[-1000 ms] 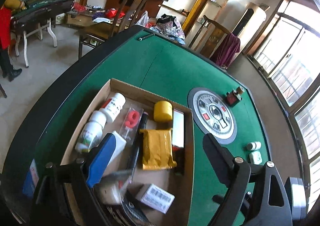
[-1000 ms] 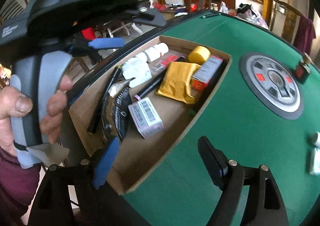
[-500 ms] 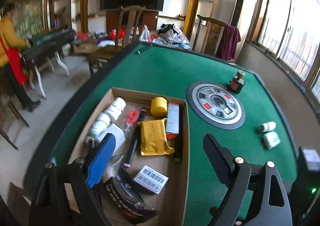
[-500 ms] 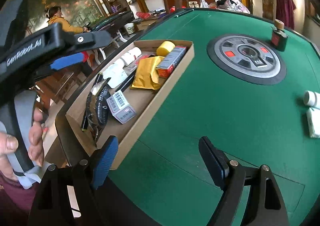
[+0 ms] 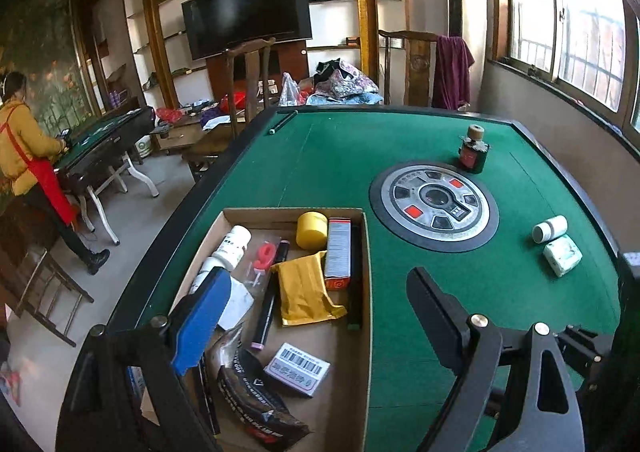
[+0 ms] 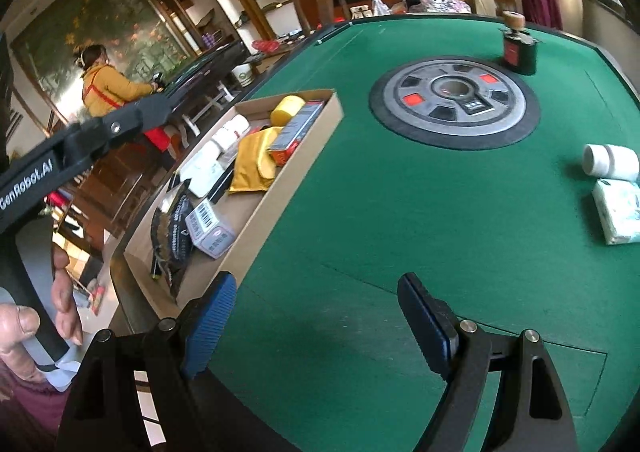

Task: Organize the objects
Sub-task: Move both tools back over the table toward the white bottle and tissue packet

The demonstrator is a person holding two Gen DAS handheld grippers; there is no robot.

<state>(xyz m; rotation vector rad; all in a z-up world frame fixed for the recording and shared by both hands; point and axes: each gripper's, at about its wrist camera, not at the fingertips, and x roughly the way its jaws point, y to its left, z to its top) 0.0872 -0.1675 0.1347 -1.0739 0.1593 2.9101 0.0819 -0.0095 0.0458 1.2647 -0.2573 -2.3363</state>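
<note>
A shallow cardboard box [image 5: 366, 292] [image 6: 280, 188] lies on the green table, filled with several items: a yellow jar [image 5: 311, 230], a gold pouch [image 5: 304, 292], white bottles [image 5: 232, 248], a barcode box [image 5: 298, 368]. On the felt to the right lie a white bottle [image 5: 550, 229] [image 6: 610, 161] and a tissue pack [image 5: 562, 255] [image 6: 620, 212]. A small dark bottle with a cork [image 5: 473, 150] [image 6: 519, 48] stands beyond the round centre dial. My left gripper [image 5: 316, 312] is open above the box. My right gripper [image 6: 316, 316] is open above bare felt near the front edge.
A round grey dial [image 5: 434, 206] [image 6: 454, 100] is set in the table's middle. A dark pen [image 5: 283, 121] lies at the far edge. Chairs, a TV and a second table with a person in yellow [image 5: 24, 156] stand beyond.
Both grippers have pulled back and tilted up, so more of the table and room shows. The right gripper has swung right, from over the box to over bare felt.
</note>
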